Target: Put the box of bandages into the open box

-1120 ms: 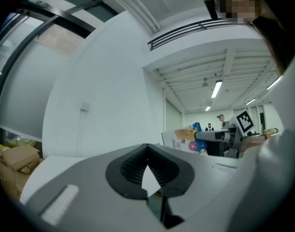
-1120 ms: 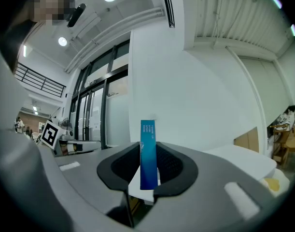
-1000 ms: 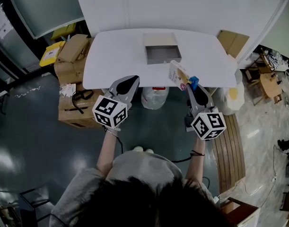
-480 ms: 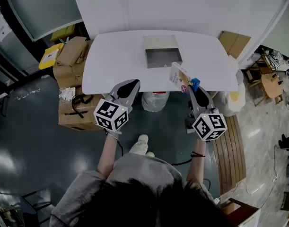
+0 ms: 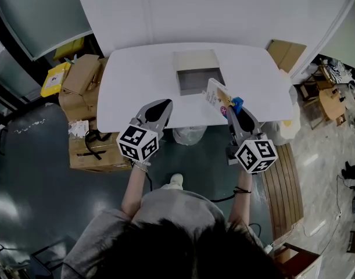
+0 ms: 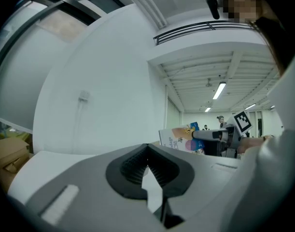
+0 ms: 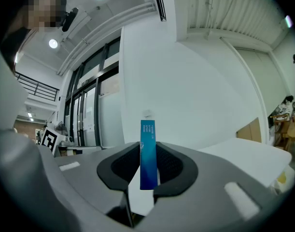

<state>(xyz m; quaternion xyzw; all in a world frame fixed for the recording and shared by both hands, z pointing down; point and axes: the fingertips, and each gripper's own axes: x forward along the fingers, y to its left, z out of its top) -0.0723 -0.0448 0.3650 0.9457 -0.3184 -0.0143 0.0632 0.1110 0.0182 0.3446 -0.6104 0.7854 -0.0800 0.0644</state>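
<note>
The open box [image 5: 197, 74], grey inside, sits at the middle of the white table [image 5: 136, 92]. My right gripper [image 5: 231, 106] is shut on the box of bandages [image 5: 218, 95] and holds it on edge over the table's near edge, just right of the open box. In the right gripper view the bandage box [image 7: 148, 153] shows as a narrow blue strip clamped upright between the jaws of the right gripper [image 7: 148, 146]. My left gripper [image 5: 160, 105] hovers at the near edge, left of the open box, shut and empty. The left gripper view shows its jaws [image 6: 147, 147] meeting, with the bandage box [image 6: 178, 138] beyond.
Cardboard boxes [image 5: 81, 77] and a yellow packet [image 5: 53, 78] are stacked left of the table. More cardboard [image 5: 284, 52] leans at its right rear. A white bag [image 5: 186, 135] lies under the near edge, a slatted wooden bench [image 5: 282, 182] stands at the right, and a white wall panel [image 5: 212, 10] backs the table.
Both grippers have moved forward towards the table, so the table and open box lie closer. The bandage box has stayed in the right gripper.
</note>
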